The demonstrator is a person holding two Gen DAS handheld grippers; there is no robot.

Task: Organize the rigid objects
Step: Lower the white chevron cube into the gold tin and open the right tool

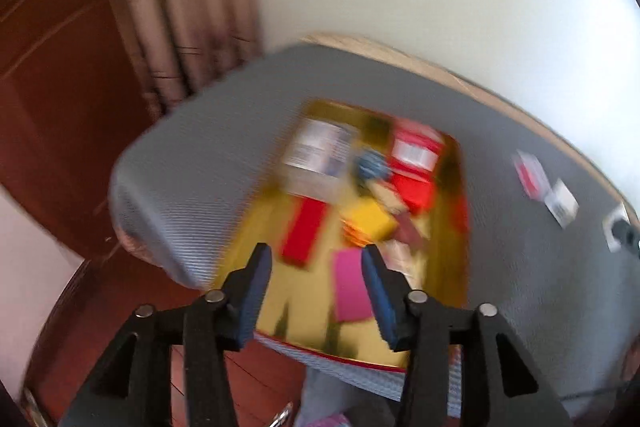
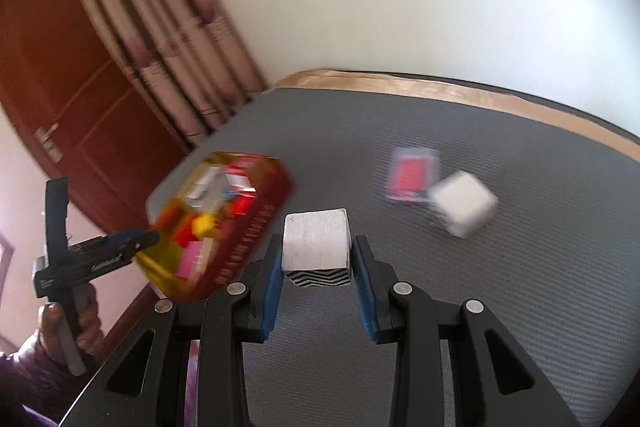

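A shallow box (image 1: 276, 227) with a gold inside and red outer wall (image 2: 256, 235) lies at the left end of the grey mat. It holds several blurred pieces: red blocks, a yellow one, a pink one (image 1: 350, 283) and a white labelled pack. My left gripper (image 1: 316, 249) hangs open over the box's near part with nothing between its pads. In the right wrist view the left gripper (image 2: 144, 239) shows beside the box's near corner, held by a hand. My right gripper (image 2: 318, 239) is shut on a white cube (image 2: 316, 241) with a black zigzag face, lifted above the mat.
On the grey mat (image 2: 500, 307), to the right of the box, lie a red-and-white pack (image 2: 412, 175) and another white cube (image 2: 464, 205). The table's wooden edge (image 2: 440, 89) runs along the white wall. A curtain and a brown door stand at the left.
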